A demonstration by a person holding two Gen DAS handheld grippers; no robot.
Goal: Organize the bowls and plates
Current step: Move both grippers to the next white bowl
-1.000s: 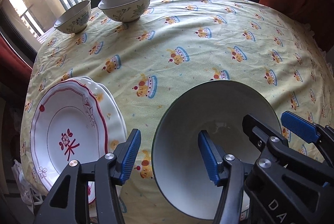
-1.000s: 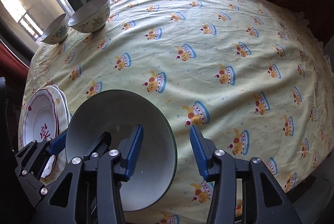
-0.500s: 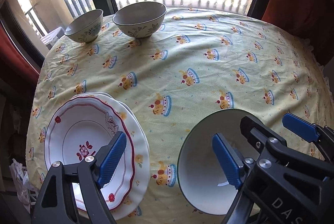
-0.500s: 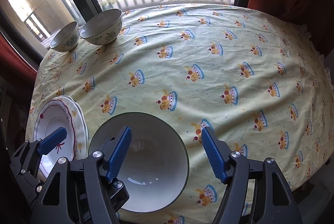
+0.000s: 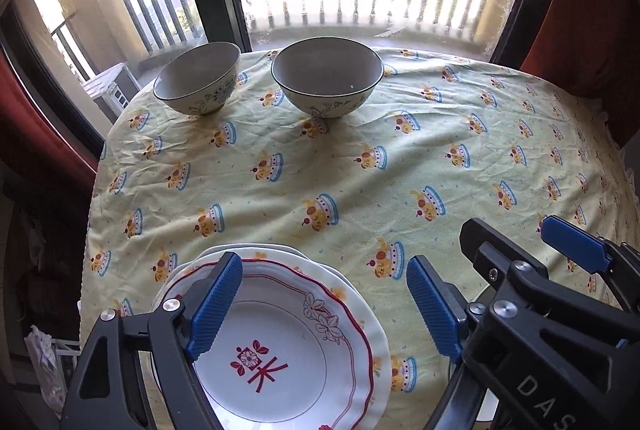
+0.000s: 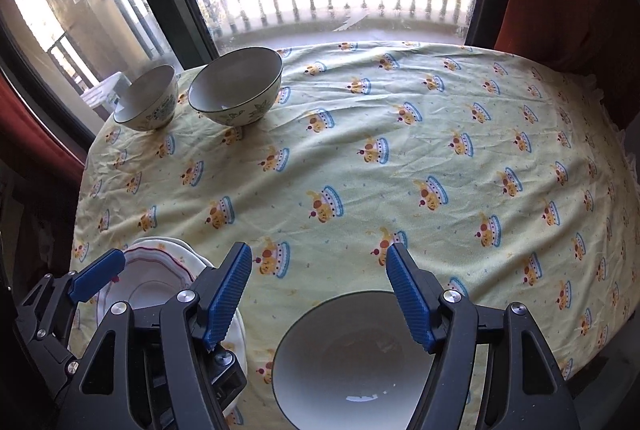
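Both our tongs have pulled up and back from the big white bowl [image 6: 352, 362], which sits on our yellow tablecloth [image 6: 360, 165] beside stacked plates [image 5: 296, 346]. Left tongs [image 5: 324, 304] and right tongs [image 6: 320, 294] gape wide, holding nothing.

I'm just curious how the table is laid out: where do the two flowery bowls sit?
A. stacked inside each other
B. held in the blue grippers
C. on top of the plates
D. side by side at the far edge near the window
D: the smaller floral bowl and the larger floral bowl stand upright next to each other on the tablecloth by the window, apart from the plates.
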